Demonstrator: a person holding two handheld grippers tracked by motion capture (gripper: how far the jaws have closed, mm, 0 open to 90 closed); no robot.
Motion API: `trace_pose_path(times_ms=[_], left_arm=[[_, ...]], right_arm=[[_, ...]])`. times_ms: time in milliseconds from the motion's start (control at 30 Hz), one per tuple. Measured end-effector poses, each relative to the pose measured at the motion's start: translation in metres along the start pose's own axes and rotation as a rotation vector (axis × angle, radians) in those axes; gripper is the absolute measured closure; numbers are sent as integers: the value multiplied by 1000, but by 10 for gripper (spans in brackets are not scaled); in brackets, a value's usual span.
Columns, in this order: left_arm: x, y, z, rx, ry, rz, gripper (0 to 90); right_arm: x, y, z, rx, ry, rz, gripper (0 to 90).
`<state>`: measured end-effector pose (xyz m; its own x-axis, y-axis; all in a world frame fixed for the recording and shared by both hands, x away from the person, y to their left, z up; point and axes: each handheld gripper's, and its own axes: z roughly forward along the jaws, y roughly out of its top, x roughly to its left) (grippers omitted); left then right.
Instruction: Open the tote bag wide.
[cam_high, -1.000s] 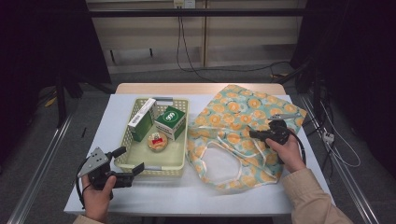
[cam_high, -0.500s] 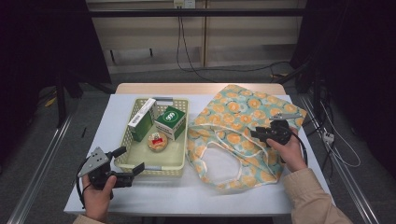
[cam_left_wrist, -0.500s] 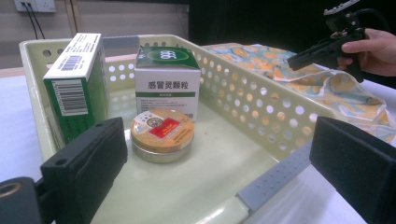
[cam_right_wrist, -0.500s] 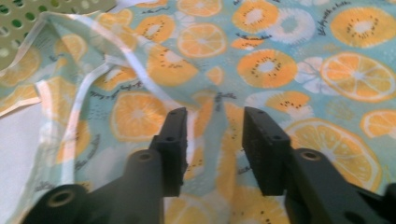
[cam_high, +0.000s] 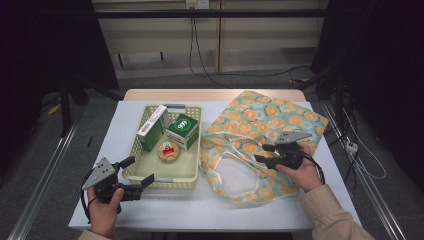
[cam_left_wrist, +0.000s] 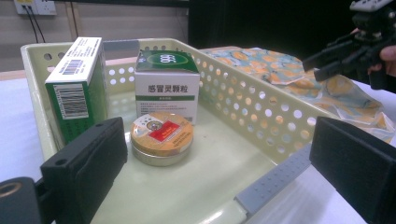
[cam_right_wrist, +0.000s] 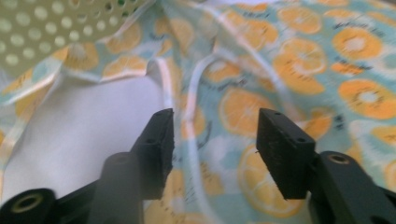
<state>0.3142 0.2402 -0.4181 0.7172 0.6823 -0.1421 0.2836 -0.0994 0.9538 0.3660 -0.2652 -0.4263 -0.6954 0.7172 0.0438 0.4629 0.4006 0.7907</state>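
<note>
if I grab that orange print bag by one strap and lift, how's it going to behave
Probably floppy: the bag lies flat and wrinkled on the table, so it would likely sag and fold from the strap. It looks like thin cloth with nothing bulging inside, so probably light. The open right gripper, hovering above it, could snag loose folds.

Green-and-white box (cam_left_wrist: 166, 84) reads "999" on top, "感冒灵颗粒" in front

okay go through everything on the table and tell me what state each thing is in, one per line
Tote bag: flat on the table, handles spread.
Basket: upright, holding three items.
Tall green-and-white box: leaning on the basket wall, closed.
Green medicine box: upright, closed.
Round tin: lid on.
Left gripper: open, empty.
Right gripper: jaws just opened, nothing between them.
</note>
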Motion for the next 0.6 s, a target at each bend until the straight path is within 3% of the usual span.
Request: trace_pose_path(times_ms=[167,300,533,600], left_arm=[[-1,0,1,4,-1,6,38],[-1,-1,2,5,-3,-1,37],[-1,-1,2,4,-3,2,38],[-1,-1,2,8,-2,2,37]], right_arm=[[6,-8,11,50,22,-24,658],[8,-12,18,56,40,-20,658],[12,-15,32,118,-2,-61,653],[11,-16,33,105,-1,-47,679]])
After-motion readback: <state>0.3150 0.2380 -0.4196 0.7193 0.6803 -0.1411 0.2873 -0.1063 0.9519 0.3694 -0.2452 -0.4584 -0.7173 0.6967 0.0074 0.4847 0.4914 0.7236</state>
